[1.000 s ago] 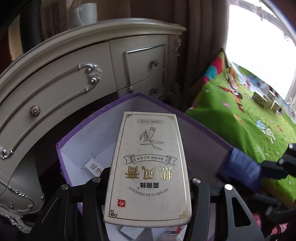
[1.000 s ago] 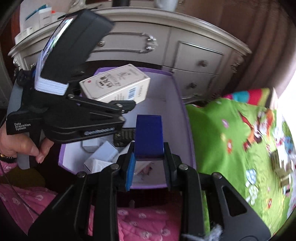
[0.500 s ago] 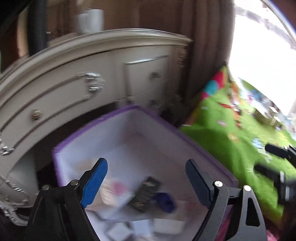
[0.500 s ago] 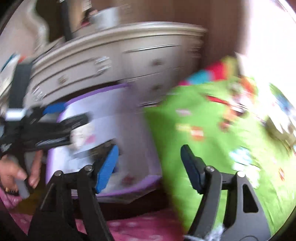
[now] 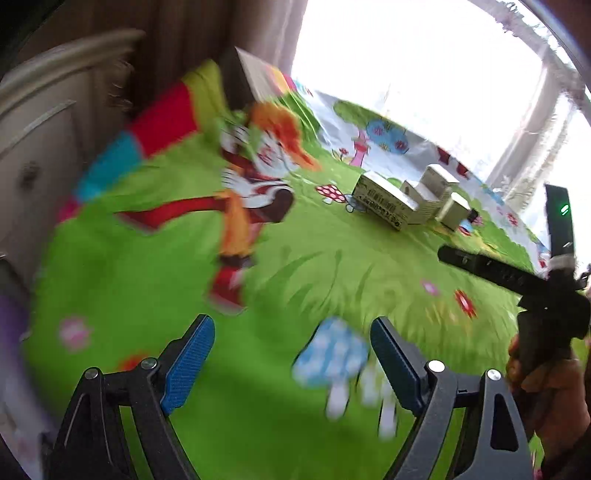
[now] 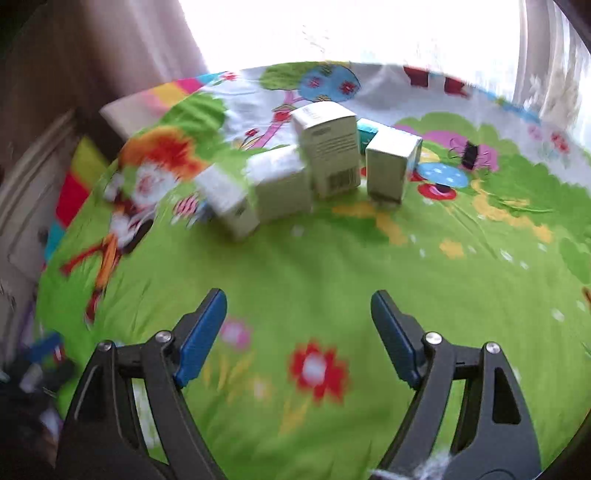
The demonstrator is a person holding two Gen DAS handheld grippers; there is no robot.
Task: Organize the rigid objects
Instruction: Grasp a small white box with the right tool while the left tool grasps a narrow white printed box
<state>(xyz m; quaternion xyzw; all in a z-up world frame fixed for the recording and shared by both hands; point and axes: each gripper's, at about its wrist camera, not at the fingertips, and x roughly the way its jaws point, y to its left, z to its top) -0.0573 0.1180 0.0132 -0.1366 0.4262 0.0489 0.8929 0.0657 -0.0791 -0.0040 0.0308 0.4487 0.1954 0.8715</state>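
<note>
Several white cardboard boxes (image 6: 325, 162) stand in a cluster on a green cartoon bedspread (image 6: 332, 266), ahead of my right gripper (image 6: 297, 325), which is open and empty above the spread. The same cluster shows in the left wrist view (image 5: 406, 199), far ahead and to the right. My left gripper (image 5: 291, 350) is open and empty over the bedspread (image 5: 147, 277). The right gripper's body (image 5: 517, 280) and the hand holding it show at the right edge of the left wrist view.
A cream dresser (image 5: 33, 147) stands at the left, with brown curtains (image 5: 207, 40) behind. A purple box edge (image 5: 11, 317) shows at far left. A small black object (image 6: 468, 155) lies on the spread right of the boxes. A bright window (image 6: 351, 26) is behind.
Both grippers released their boxes into the purple box, opened, and swung right from the dresser and box toward the bedspread with the white boxes.
</note>
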